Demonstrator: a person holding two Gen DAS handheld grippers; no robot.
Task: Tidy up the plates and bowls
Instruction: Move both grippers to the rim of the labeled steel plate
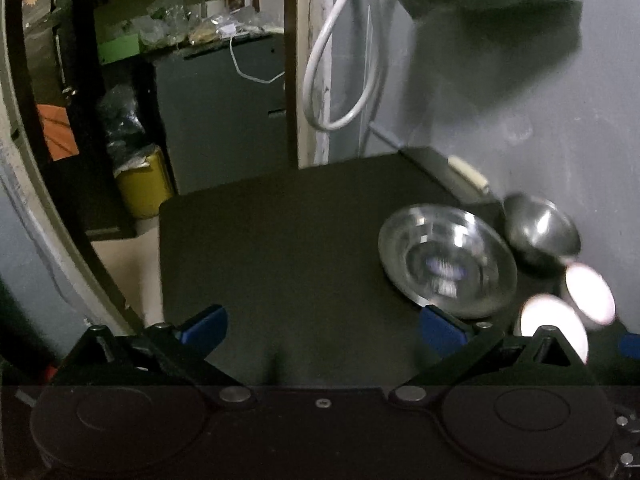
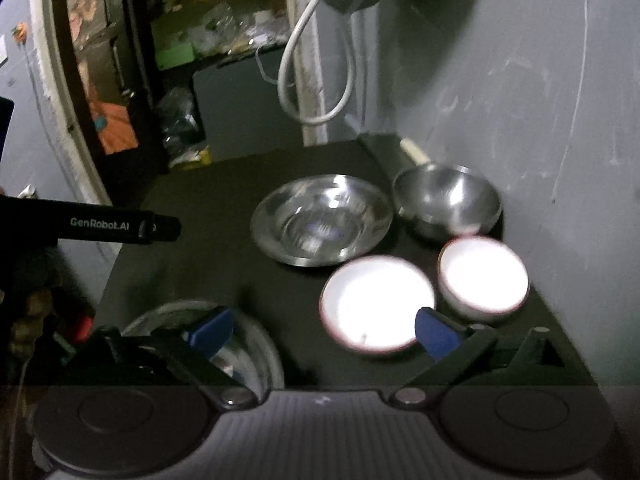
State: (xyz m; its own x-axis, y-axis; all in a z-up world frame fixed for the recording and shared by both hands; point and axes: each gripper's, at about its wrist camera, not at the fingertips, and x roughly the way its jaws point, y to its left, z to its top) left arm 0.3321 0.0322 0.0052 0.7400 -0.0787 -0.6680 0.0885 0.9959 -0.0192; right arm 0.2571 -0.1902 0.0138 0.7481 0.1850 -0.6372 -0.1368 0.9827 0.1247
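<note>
- The left tongs (image 1: 322, 330) stand wide apart at the bottom of the left wrist view, with only bare dark worktop (image 1: 280, 240) between the blue tips.
- The right tongs (image 2: 324, 330) are also wide apart and hold nothing.
- In the right wrist view, a steel plate (image 2: 322, 220) lies in the middle of the frame, and a steel bowl (image 2: 448, 200) sits just beside it, to the right, near the wall (image 2: 540, 80).
- Below them are 2 white dishes: a white plate (image 2: 378, 302) and a white bowl (image 2: 484, 274), close together.
- Another steel dish (image 2: 256, 344) lies at the lower left, partly hidden behind the left finger of the right tongs.
</note>
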